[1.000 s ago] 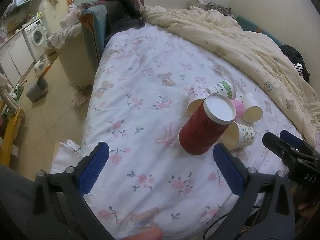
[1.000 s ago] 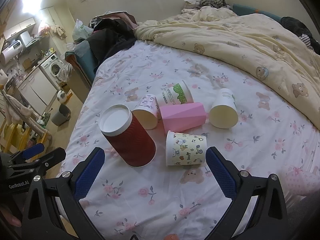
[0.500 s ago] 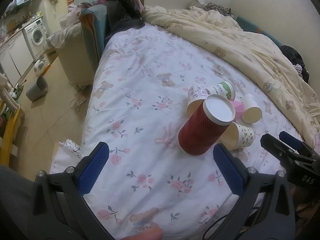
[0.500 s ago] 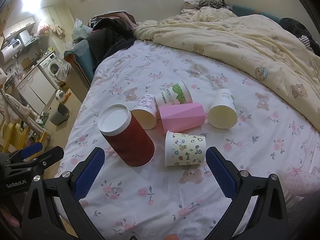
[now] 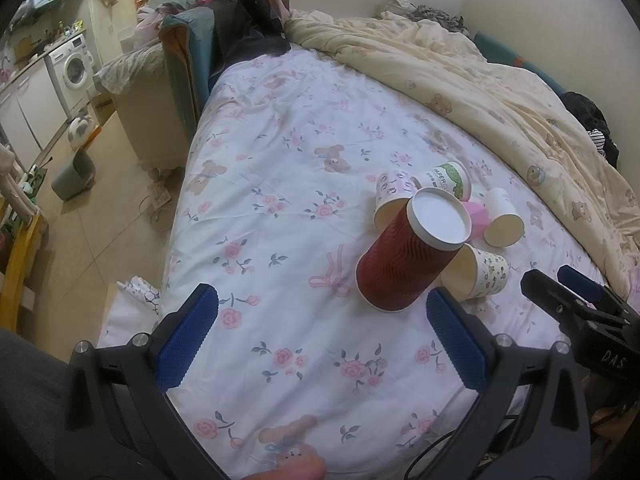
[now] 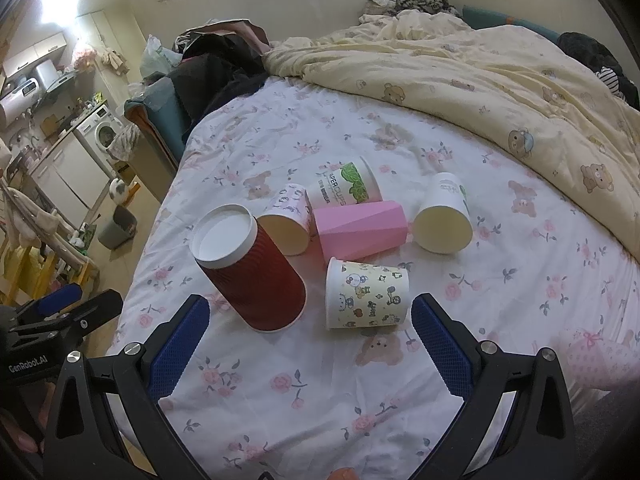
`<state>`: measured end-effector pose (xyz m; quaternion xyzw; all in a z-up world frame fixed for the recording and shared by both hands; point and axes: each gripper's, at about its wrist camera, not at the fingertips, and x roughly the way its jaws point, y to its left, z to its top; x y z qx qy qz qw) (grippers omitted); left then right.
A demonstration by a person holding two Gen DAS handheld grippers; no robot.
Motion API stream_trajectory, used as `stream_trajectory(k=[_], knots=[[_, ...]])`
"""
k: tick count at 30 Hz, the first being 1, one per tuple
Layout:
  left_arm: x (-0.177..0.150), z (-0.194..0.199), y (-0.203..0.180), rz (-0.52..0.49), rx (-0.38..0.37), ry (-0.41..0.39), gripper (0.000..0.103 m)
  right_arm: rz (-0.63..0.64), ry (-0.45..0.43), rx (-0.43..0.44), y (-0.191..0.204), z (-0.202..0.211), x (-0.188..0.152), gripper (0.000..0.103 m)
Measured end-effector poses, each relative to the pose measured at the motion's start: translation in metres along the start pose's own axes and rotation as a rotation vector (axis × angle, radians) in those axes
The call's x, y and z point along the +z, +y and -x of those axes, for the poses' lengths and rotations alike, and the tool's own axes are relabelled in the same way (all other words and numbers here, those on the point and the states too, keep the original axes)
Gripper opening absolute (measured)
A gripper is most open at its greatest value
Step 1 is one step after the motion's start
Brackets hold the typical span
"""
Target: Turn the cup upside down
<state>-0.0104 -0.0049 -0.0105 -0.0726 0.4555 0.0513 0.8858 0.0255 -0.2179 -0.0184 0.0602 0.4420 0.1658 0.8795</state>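
- Red ribbed cup left-centre of right-wrist frame, upside down on bed, leaning slightly; unmoved over the last second.
- Left gripper, right gripper: fingers spread, empty, hovering unchanged; flip looks done.
- Other cups lie sideways at centre.

Bed with floral sheet, cream quilt bunched along far side, six paper cups clustered mid-sheet

Six cups sit clustered on the bed. The ribbed cup stands mouth down at the left. Just right of it the cartoon cup lies on its side. Behind these lie the small patterned cup, faceted cup, lettered cup and plain cup.
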Motion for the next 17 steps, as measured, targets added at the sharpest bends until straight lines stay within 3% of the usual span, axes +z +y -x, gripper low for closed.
stream_trajectory(k=[17], knots=[[0.0005, 0.0025, -0.002, 0.008, -0.012, -0.009, 0.103, 0.002, 0.0, 0.001, -0.0002, 0.0004, -0.0005, 0.103]])
